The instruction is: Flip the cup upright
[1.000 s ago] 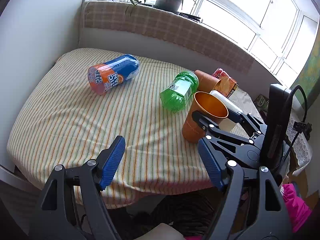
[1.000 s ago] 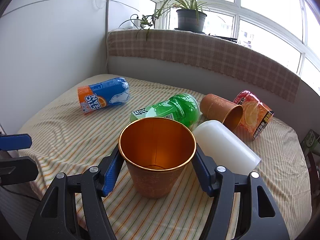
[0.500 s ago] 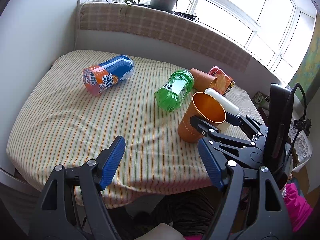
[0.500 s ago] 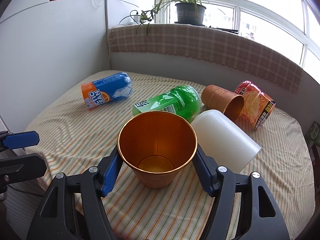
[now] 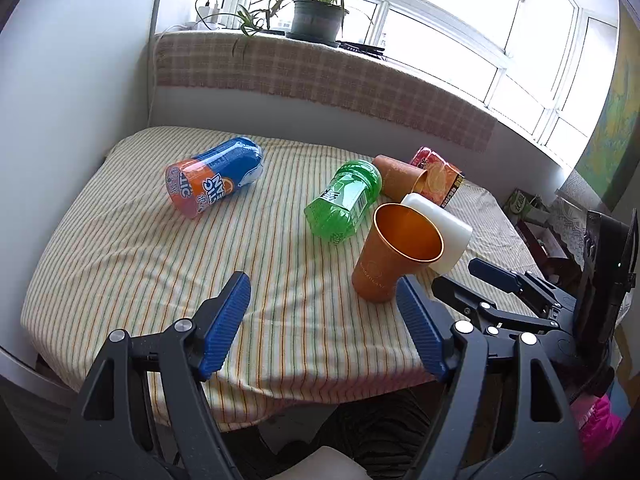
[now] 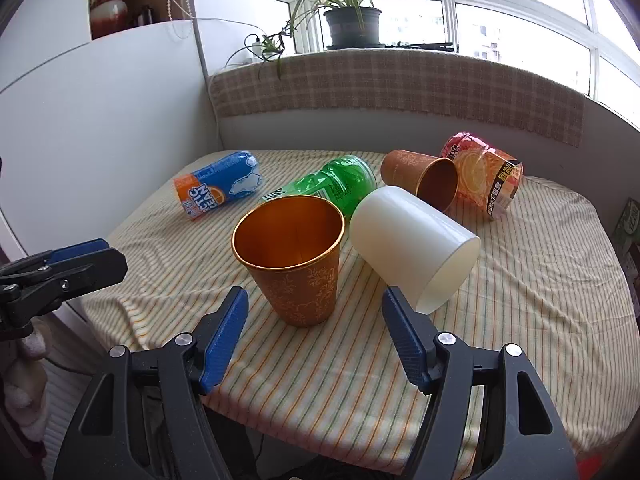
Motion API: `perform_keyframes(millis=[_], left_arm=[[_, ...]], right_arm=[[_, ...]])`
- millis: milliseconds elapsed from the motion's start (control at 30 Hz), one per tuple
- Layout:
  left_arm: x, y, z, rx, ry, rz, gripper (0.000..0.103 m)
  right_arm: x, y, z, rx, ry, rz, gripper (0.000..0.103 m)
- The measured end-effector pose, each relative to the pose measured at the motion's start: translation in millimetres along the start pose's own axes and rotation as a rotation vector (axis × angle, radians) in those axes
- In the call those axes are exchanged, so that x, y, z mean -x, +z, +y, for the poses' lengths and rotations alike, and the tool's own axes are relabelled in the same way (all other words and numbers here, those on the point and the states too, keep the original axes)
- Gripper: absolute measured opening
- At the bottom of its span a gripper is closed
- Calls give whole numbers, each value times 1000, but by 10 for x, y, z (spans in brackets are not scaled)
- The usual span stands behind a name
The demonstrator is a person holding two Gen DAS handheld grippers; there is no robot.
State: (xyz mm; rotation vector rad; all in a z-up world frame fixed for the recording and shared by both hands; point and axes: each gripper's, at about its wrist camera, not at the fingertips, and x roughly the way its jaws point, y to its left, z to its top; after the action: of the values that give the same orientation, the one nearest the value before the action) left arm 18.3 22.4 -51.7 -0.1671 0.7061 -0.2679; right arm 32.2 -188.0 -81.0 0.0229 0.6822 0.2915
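orange cup (image 6: pixel 294 264) is seen upright on striped tablecloth (image 6: pixel 520 280), just beside tipped white cup (image 6: pixel 412 248) | right gripper (image 6: pixel 315 316) is held wide, cup unclasped, judged released | left gripper (image 5: pixel 322 320) is held wide, idle, nothing gripped

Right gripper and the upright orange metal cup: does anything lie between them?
No. In the right wrist view only bare striped tablecloth separates the open right gripper from the upright orange metal cup.

Orange cup (image 6: pixel 294 256) with gold rim, leaf pattern: upright on striped cloth, mouth up, free-standing
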Motion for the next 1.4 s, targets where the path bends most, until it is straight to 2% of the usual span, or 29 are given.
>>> perform_keyframes(millis=[133,233,367,600,733,1400], left_arm=[[73,29,-153,-68,40,-85,78],[118,34,-260,-108,69,-142,92],[168,46,-365,-140,83,-195,93],[160,79,-401,-143,105,-206,94],[194,87,-390,-136,122,-224,101],[199,116,-345,-120,135,-226,101]], right_arm=[[291,10,-108,-41,-64,-61,69],[474,44,-177,-72,-118,-105,71],[660,68,-240,-101,-185,-166,74],[739,88,-266,-98,-235,-206,78],[756,87,-256,-98,-243,-219,78],[725,91,-275,-118,-239,-210,78]])
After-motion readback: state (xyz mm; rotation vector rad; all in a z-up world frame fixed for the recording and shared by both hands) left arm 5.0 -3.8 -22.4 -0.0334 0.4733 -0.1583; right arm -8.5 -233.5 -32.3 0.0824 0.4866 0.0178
